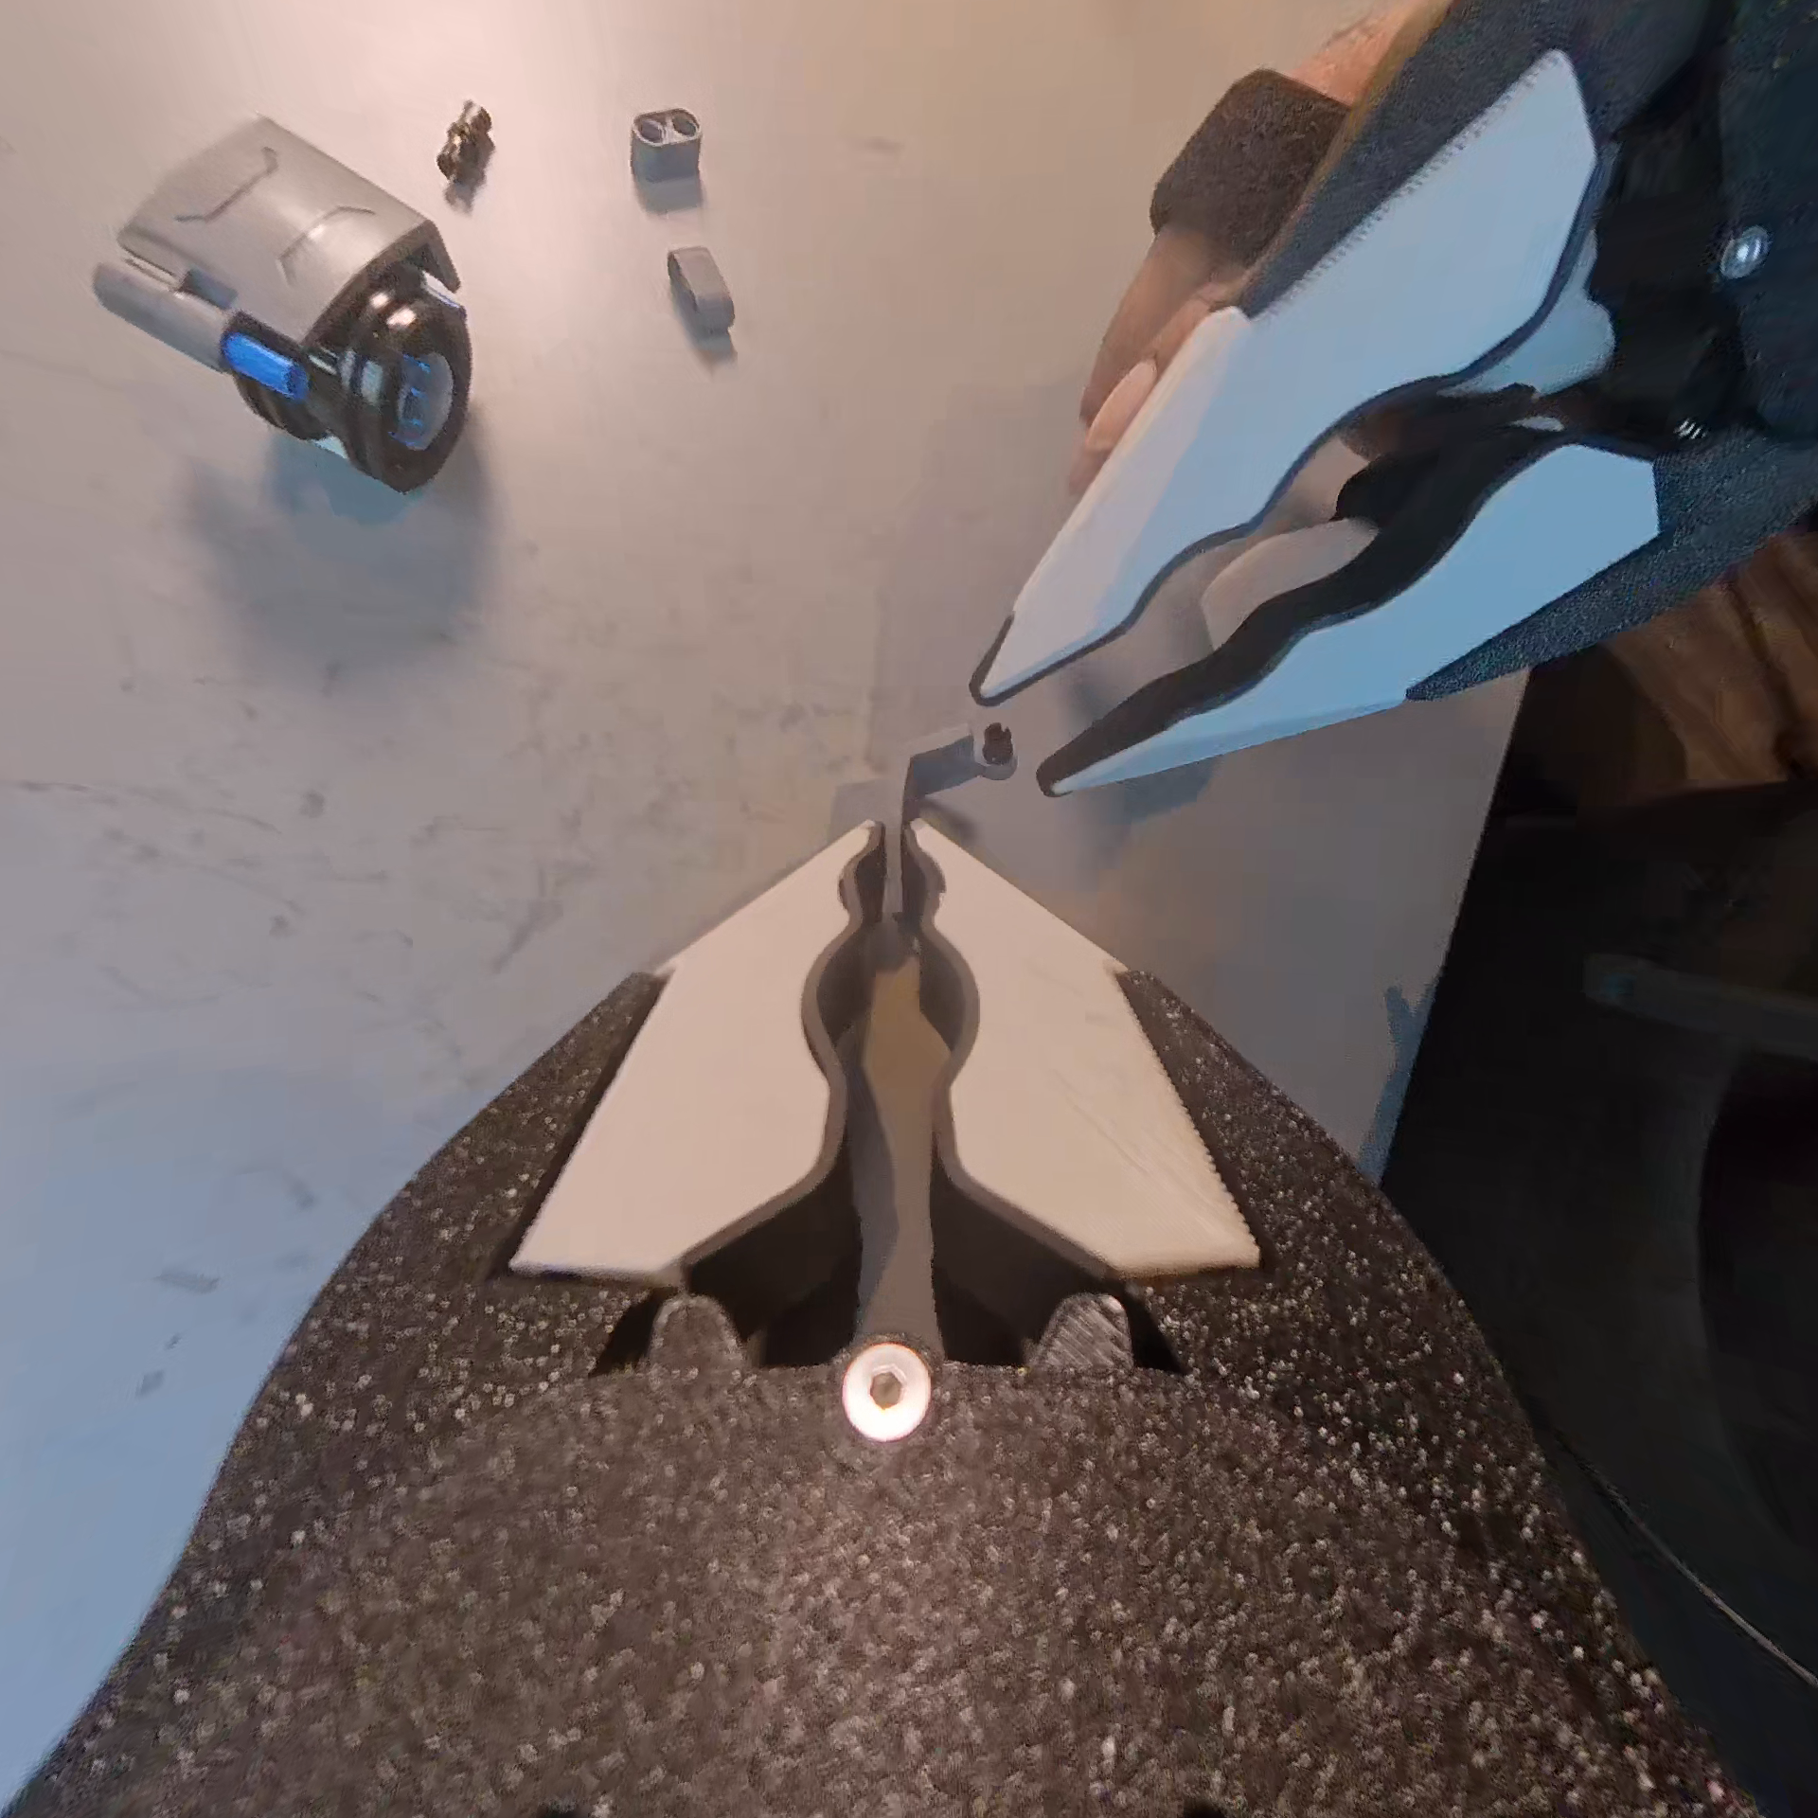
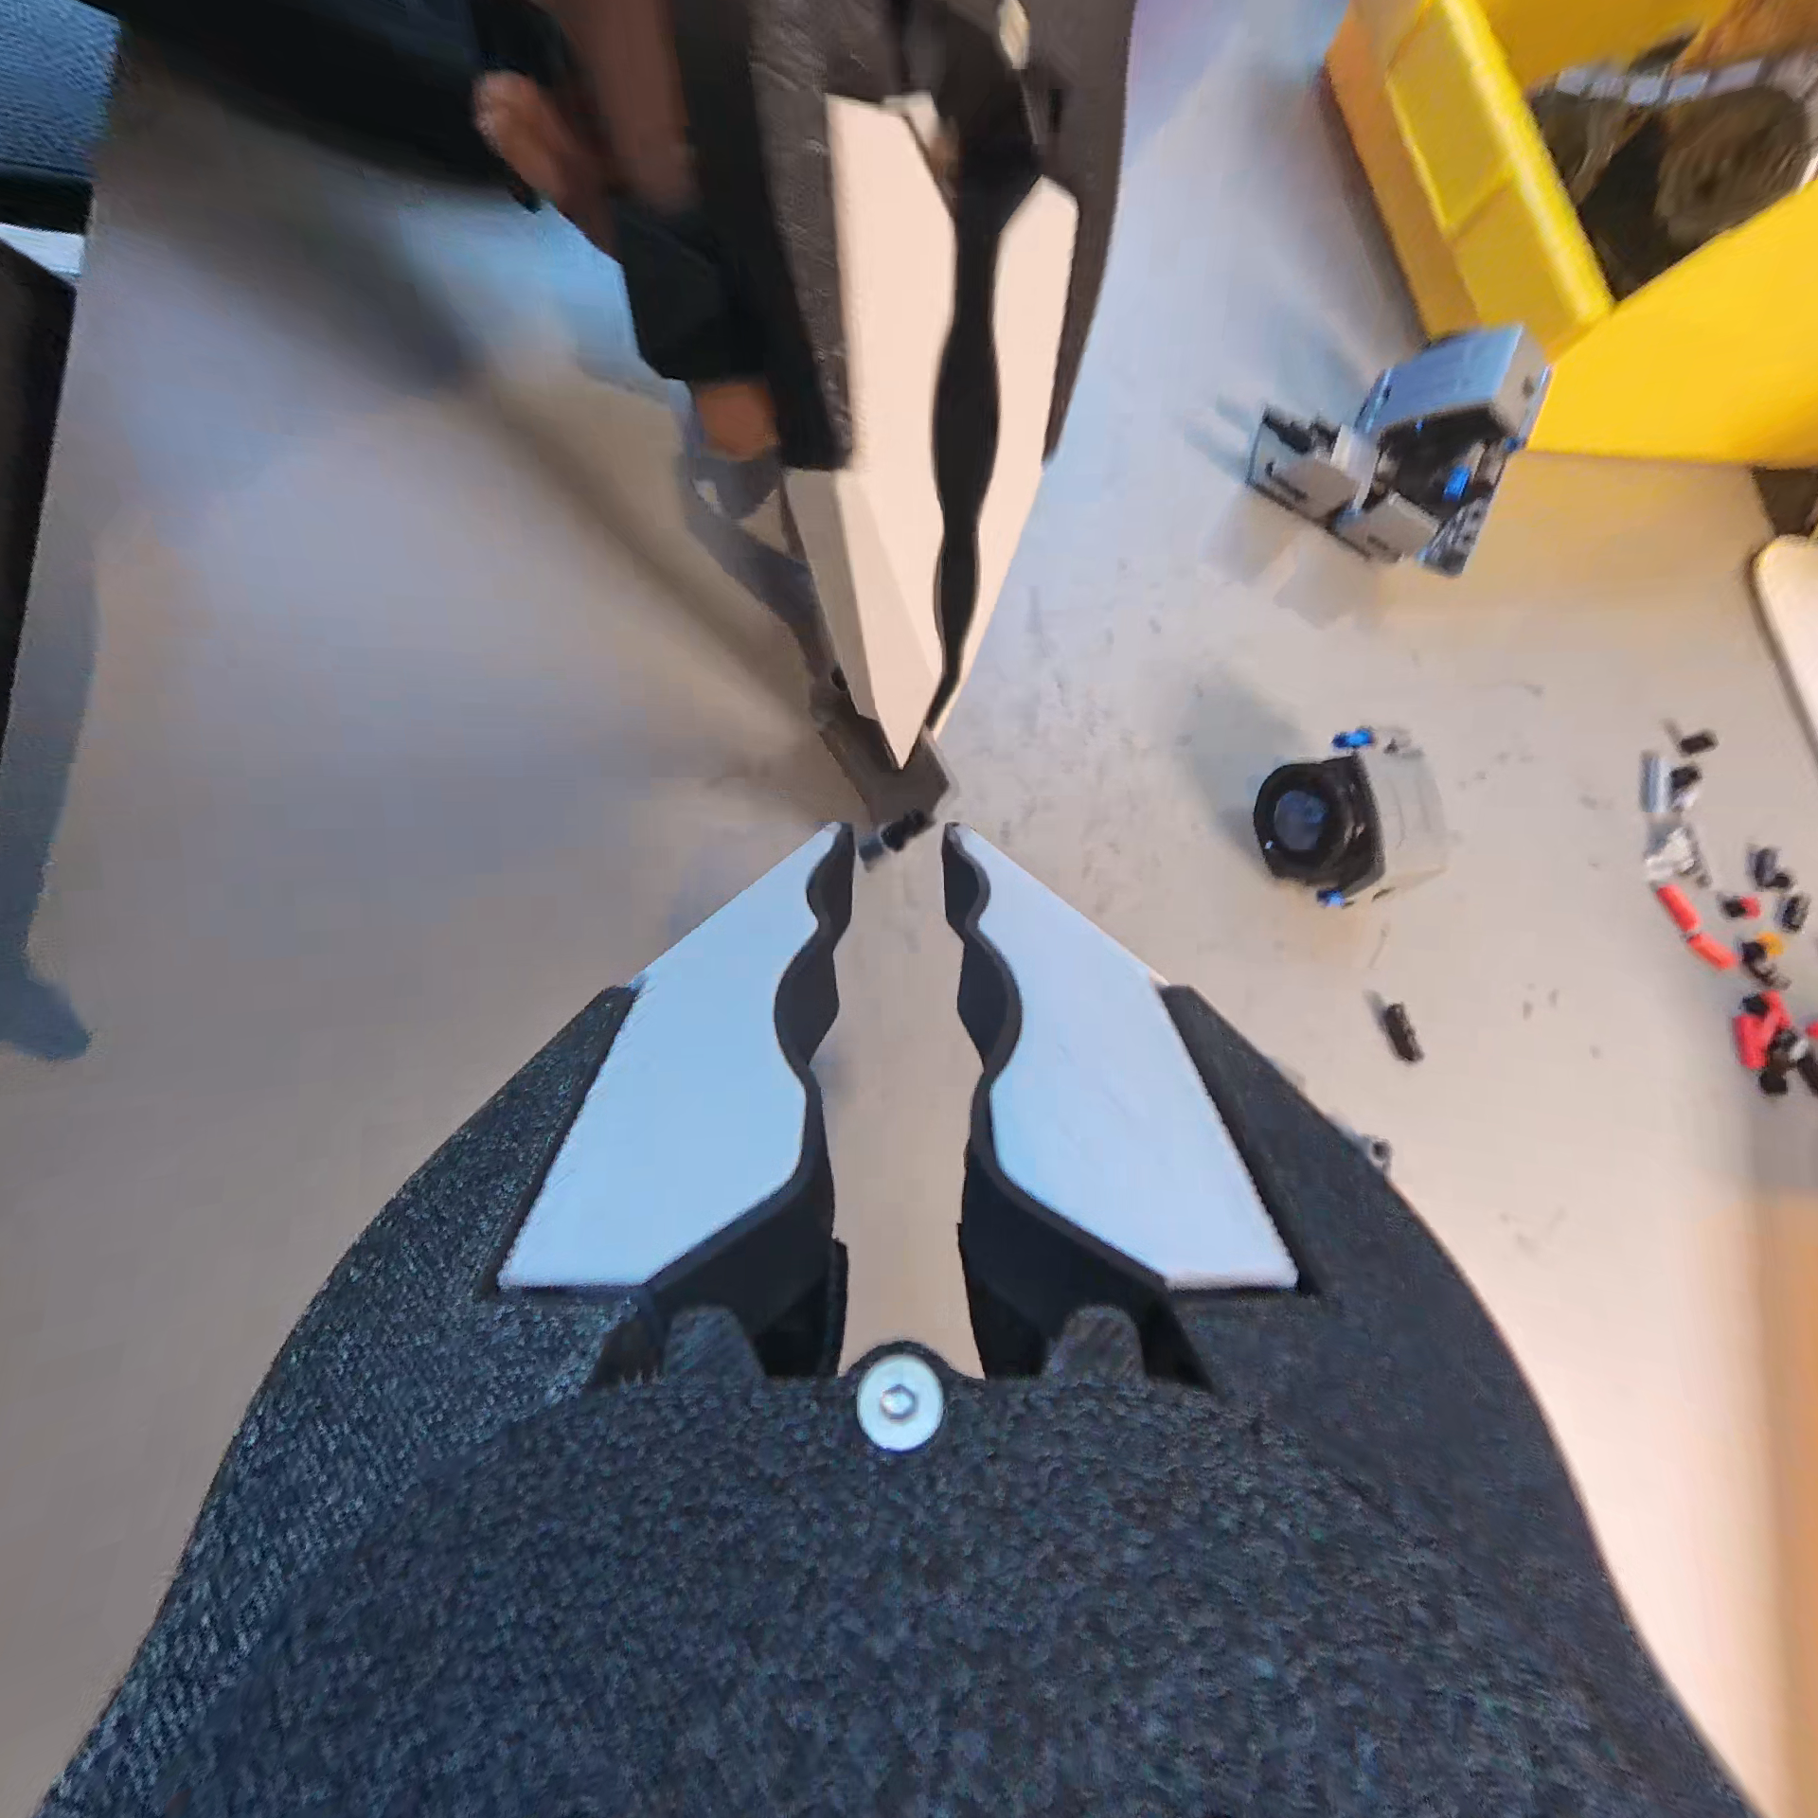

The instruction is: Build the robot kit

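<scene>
While my left claw (image 1: 893, 844) pinched a grey angled bracket (image 1: 946, 767), my right claw (image 2: 893, 836) stood parted — black pin (image 2: 897, 834) between its tips, above the desk (image 1: 492, 689).

A pale, scuffed table (image 1: 295, 885) carries a grey-and-black module with a blue clip (image 1: 295, 315) and three small parts, ahead-left of the left hand-held gripper (image 1: 895, 846). Right of the right hand-held gripper (image 2: 895, 836) lie a lens-like module (image 2: 1348, 817), a grey assembly (image 2: 1397, 443), a yellow bin (image 2: 1476, 197) and what seem to be small red and black pieces (image 2: 1751, 954).

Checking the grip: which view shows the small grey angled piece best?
The left wrist view: the grey angled piece is sharp, clamped in the left gripper. The right wrist view shows it blurred, half hidden.
</scene>
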`<action>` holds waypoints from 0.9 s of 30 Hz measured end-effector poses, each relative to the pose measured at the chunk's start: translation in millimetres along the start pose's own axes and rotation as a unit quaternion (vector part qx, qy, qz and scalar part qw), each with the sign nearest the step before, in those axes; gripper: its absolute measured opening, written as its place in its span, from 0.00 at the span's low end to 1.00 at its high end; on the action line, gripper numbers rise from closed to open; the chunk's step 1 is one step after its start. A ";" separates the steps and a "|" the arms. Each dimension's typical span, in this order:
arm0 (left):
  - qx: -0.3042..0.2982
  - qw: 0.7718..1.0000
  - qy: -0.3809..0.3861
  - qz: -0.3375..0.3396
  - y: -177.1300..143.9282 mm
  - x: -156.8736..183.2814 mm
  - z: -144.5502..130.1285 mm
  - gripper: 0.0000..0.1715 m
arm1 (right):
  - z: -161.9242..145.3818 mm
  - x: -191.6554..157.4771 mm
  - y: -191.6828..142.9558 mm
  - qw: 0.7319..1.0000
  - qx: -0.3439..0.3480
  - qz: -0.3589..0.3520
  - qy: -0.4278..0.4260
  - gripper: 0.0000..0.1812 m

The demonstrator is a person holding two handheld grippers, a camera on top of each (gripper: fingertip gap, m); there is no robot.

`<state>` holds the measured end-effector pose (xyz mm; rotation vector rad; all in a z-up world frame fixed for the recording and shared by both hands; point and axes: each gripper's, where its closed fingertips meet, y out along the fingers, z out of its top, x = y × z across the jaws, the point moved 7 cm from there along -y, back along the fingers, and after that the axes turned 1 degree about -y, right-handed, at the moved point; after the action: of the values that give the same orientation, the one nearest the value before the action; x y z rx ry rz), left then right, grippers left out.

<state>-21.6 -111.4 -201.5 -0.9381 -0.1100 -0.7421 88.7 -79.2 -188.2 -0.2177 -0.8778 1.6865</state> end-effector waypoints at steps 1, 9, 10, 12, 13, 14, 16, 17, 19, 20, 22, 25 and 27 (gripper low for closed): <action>-0.005 1.000 -0.008 -0.016 0.7 -2.4 1.2 0.01 | 1.5 0.7 -1.9 1.000 0.009 -0.012 -0.017 0.09; -0.034 0.994 -0.048 -0.095 5.5 -12.4 6.4 0.01 | 4.1 -2.9 -5.8 0.990 0.009 -0.015 -0.137 0.16; -0.036 0.993 -0.050 -0.098 5.8 -12.9 6.8 0.01 | 3.1 -3.0 -4.2 0.989 0.004 -0.016 -0.147 0.16; -0.039 0.993 -0.049 -0.101 6.3 -13.2 7.4 0.01 | 1.0 -3.1 -0.8 0.986 -0.007 -0.020 -0.167 0.15; -0.040 0.993 -0.049 -0.101 6.5 -13.3 7.6 0.01 | 0.5 -3.6 0.7 0.984 -0.010 -0.021 -0.174 0.14; -0.041 0.993 -0.049 -0.103 6.7 -13.5 7.9 0.01 | 0.2 -3.8 2.3 0.984 -0.012 -0.021 -0.179 0.13; -0.042 0.992 -0.050 -0.105 6.9 -14.1 8.2 0.01 | -0.5 -2.7 4.7 0.981 -0.019 -0.032 -0.191 0.08; -0.043 0.992 -0.051 -0.107 7.1 -14.6 8.2 0.01 | -0.2 -2.8 5.1 0.979 -0.021 -0.033 -0.198 0.08; -0.043 0.991 -0.054 -0.112 7.3 -15.2 8.3 0.01 | 0.6 -2.9 5.2 0.977 -0.028 -0.032 -0.207 0.08; -0.044 0.991 -0.054 -0.113 7.4 -15.5 8.3 0.01 | 1.0 -3.0 5.3 0.976 -0.031 -0.033 -0.214 0.08; -0.045 0.991 -0.055 -0.115 7.6 -15.9 8.6 0.01 | 1.6 -3.3 5.5 0.975 -0.034 -0.032 -0.217 0.07; -0.044 0.990 -0.059 -0.119 8.1 -16.6 8.9 0.01 | 1.8 -4.1 5.5 0.973 -0.038 -0.036 -0.224 0.07; -0.041 0.990 -0.062 -0.119 8.5 -16.9 9.3 0.01 | 2.0 -5.5 5.4 0.970 -0.042 -0.041 -0.238 0.07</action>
<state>-27.0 -92.2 -208.3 -1.0609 -0.3072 -0.9145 85.2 -85.3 -191.9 0.1765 -1.2948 1.6504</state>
